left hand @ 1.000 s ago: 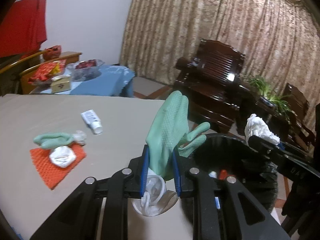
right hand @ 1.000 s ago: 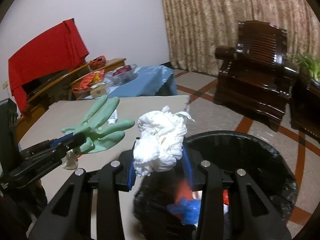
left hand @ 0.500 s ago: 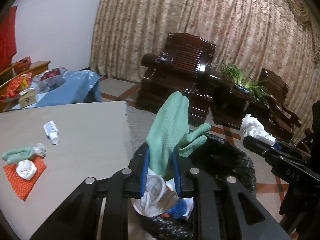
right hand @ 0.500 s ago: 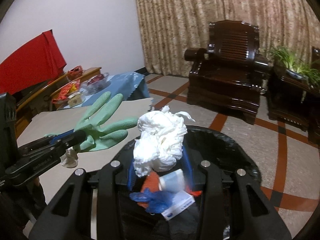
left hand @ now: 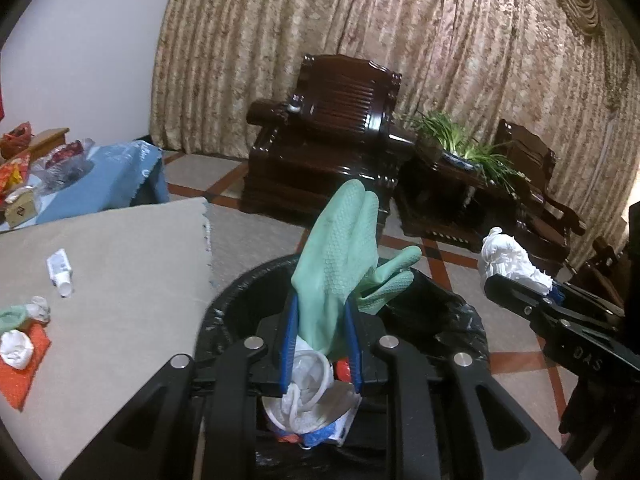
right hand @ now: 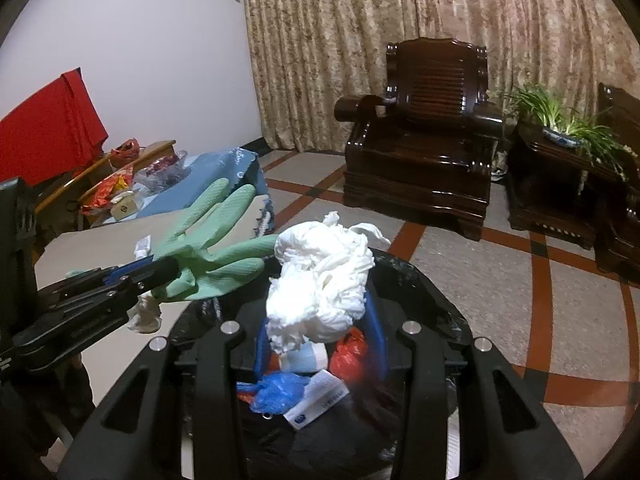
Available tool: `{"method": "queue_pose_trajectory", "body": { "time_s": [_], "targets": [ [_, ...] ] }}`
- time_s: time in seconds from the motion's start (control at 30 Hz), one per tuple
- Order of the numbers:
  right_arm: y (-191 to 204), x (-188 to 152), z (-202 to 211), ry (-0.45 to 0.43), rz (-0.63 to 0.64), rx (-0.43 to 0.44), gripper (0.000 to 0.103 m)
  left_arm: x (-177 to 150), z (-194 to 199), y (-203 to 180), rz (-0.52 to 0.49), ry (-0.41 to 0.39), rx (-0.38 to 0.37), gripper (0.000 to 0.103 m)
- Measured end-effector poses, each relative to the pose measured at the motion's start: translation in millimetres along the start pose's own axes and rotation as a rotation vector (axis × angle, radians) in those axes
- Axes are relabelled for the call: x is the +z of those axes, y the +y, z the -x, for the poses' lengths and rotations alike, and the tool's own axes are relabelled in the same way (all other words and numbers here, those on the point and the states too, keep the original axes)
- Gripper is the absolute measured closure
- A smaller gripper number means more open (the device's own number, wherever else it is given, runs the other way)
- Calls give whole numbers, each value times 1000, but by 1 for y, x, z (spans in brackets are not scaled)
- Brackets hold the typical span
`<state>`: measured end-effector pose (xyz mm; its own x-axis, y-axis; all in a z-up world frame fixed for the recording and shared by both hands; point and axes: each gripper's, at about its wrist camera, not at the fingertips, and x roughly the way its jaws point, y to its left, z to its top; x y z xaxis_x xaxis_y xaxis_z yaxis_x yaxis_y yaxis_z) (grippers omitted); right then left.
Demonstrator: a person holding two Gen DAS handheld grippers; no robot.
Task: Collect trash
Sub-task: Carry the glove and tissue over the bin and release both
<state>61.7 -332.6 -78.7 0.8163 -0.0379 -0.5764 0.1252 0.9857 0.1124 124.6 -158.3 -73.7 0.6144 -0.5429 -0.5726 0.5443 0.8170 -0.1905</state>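
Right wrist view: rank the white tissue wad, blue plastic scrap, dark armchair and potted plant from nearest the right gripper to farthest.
1. White tissue wad, held in the right gripper jaws.
2. Blue plastic scrap, just below, inside the bin.
3. Dark armchair, ahead across the floor.
4. Potted plant, far right; close to the armchair's depth.

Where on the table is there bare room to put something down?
On the table, the bare stretch runs between the white tube and the edge by the bin, and the near strip. The left corner is crowded: red mat, white wad, green glove.
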Motion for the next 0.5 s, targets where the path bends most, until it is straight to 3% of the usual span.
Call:
{"method": "queue_pose_trajectory", "body": {
  "time_s": [0.37,0.5],
  "targets": [
    [-17,-15,-15,53,-9,-56,65,-7,-33,-14,-16,47,-47,81],
    [-20,-19,-20,73,-14,-73,53,-8,-41,-15,-10,70,-78,77]
  ]
}}
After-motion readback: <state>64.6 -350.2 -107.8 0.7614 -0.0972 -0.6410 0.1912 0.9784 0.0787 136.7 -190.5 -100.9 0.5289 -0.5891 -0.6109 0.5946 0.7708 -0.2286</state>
